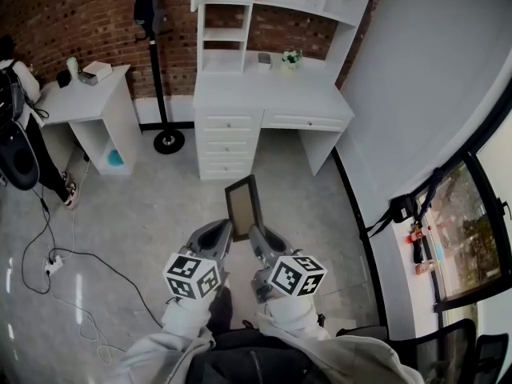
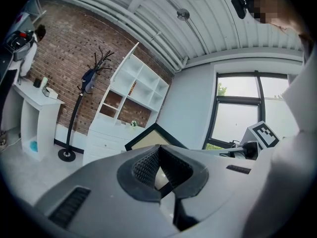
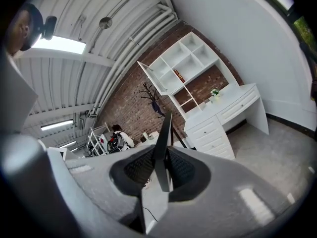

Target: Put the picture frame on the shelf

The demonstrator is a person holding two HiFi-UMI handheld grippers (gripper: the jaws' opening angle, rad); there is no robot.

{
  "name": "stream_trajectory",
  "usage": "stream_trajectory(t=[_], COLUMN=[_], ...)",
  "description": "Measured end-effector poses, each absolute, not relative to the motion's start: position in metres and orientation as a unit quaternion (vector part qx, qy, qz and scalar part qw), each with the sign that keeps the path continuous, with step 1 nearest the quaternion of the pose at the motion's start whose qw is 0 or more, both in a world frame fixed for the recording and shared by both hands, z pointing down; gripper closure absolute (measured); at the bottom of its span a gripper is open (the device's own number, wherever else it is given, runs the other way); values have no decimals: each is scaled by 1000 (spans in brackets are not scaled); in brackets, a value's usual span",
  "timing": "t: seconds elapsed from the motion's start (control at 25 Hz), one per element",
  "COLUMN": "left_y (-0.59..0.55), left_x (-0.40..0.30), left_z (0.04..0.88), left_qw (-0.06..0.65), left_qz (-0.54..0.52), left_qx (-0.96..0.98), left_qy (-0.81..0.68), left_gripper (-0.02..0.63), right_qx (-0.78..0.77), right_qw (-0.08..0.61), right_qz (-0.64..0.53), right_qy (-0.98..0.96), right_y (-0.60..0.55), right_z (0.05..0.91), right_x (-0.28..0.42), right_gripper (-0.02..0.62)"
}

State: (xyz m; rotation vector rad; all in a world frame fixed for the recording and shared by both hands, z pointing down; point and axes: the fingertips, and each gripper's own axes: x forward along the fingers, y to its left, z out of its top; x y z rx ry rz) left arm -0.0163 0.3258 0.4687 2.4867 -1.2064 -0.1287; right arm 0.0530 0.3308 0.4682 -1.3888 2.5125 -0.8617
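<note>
I hold a dark-edged picture frame [image 1: 242, 202] with a tan face upright above the floor, between both grippers. My left gripper [image 1: 226, 230] is shut on its lower left edge and my right gripper [image 1: 257, 236] is shut on its lower right edge. In the left gripper view the frame [image 2: 151, 139] rises behind the closed pads [image 2: 143, 165]. In the right gripper view the frame [image 3: 165, 133] shows edge-on, clamped between the pads [image 3: 181, 168]. The white shelf unit [image 1: 240, 22] stands over a desk ahead, some way off; it also shows as the shelf unit [image 2: 133, 90] and the shelf unit [image 3: 183, 66].
A black coat stand [image 1: 156, 62] stands left of the desk [image 1: 272, 102]. A small white table [image 1: 88, 94] and a person [image 1: 16, 134] are at far left. Cables [image 1: 56, 254] trail on the floor. A window wall [image 1: 464, 214] runs along the right.
</note>
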Motion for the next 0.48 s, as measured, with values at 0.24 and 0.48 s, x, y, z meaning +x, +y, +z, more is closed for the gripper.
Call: stream_trajectory(t=[0.24,0.48], left_y=[276,236], left_x=[-28,-34], left_z=[463,464], left_qw=[189,194], left_qz=[-56,-57], left_qx=[882,885], left_qy=[-428,-419], left_gripper=[603,603], right_qx=[-462,-467], right_qw=[64,57], right_qz=[-283,-283], right_qy=[838,836], right_y=[284,243], right_z=[464,465], right_x=[40,29], right_gripper=[528,528])
